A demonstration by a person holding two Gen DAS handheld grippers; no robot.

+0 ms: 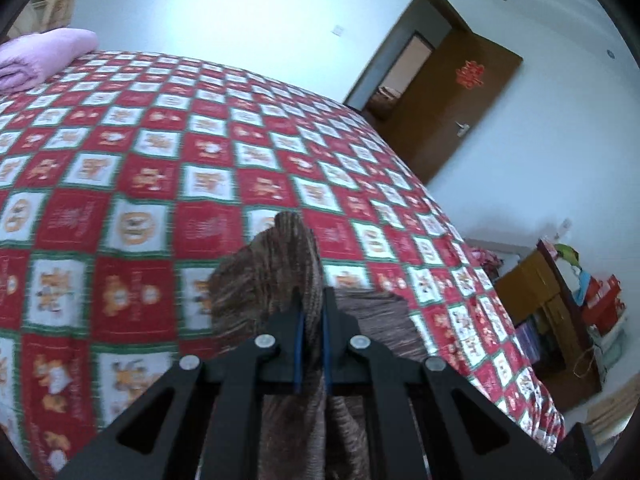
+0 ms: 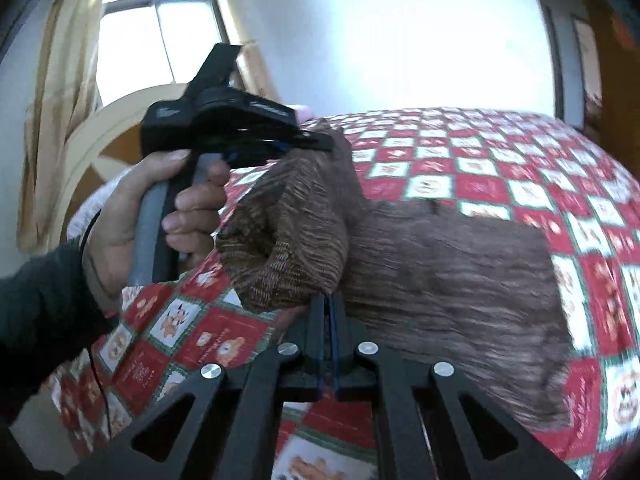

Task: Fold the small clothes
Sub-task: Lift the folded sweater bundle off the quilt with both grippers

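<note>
A brown knit garment (image 2: pixel 448 264) lies on the red checked bedspread (image 2: pixel 520 168), its left part lifted off the bed. My left gripper (image 1: pixel 312 300) is shut on a raised fold of the brown garment (image 1: pixel 276 272). My right gripper (image 2: pixel 328 300) is shut on the garment's near edge. In the right wrist view the left gripper (image 2: pixel 324 142) shows from the side, held in a hand, pinching the lifted fold above the bed. The lifted cloth hangs bunched between the two grippers.
A folded pink blanket (image 1: pixel 44 56) lies at the bed's far left corner. An open brown door (image 1: pixel 452 104) and wooden furniture with boxes (image 1: pixel 560 304) stand right of the bed. A window with curtains (image 2: pixel 152 40) and the headboard (image 2: pixel 100 140) are to the left.
</note>
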